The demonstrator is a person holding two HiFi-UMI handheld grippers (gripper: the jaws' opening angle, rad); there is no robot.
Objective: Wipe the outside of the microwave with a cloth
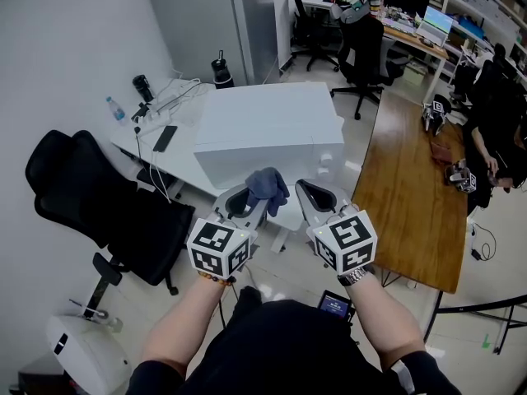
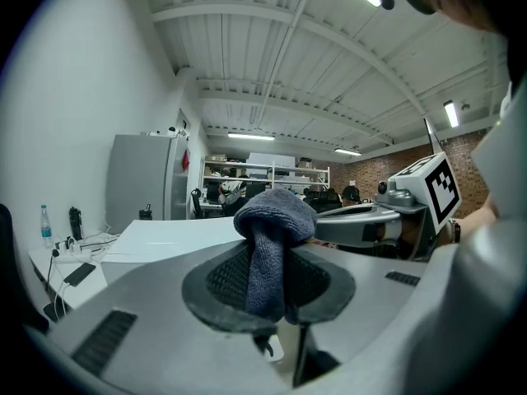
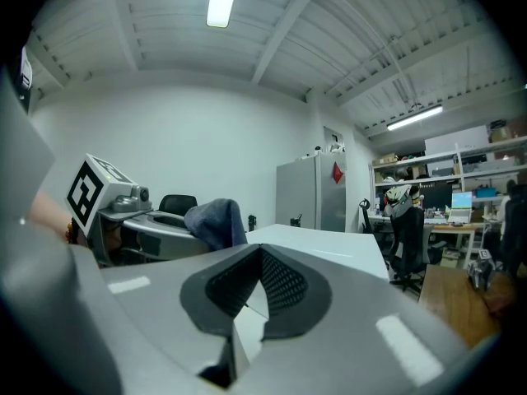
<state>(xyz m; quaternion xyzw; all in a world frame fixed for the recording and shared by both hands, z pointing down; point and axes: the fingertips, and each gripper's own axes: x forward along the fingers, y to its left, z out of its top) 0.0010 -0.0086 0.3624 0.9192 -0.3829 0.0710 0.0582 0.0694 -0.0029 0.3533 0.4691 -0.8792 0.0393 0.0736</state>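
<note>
The white microwave (image 1: 263, 126) stands on a white desk straight ahead of both grippers, its flat top showing in the left gripper view (image 2: 173, 235) and the right gripper view (image 3: 325, 239). My left gripper (image 1: 254, 200) is shut on a blue-grey cloth (image 1: 268, 186), which bunches up above the jaws (image 2: 273, 229). It hovers just in front of the microwave's near face, apart from it. My right gripper (image 1: 313, 192) sits beside it on the right, its pads (image 3: 284, 282) meeting at the tip with nothing between them.
A black office chair (image 1: 99, 204) stands at the left. The white desk (image 1: 160, 118) carries a bottle, a phone and cables. A long wooden table (image 1: 412, 188) runs along the right, with a seated person (image 1: 502, 138) beyond it. A grey cabinet (image 1: 214, 23) rises behind.
</note>
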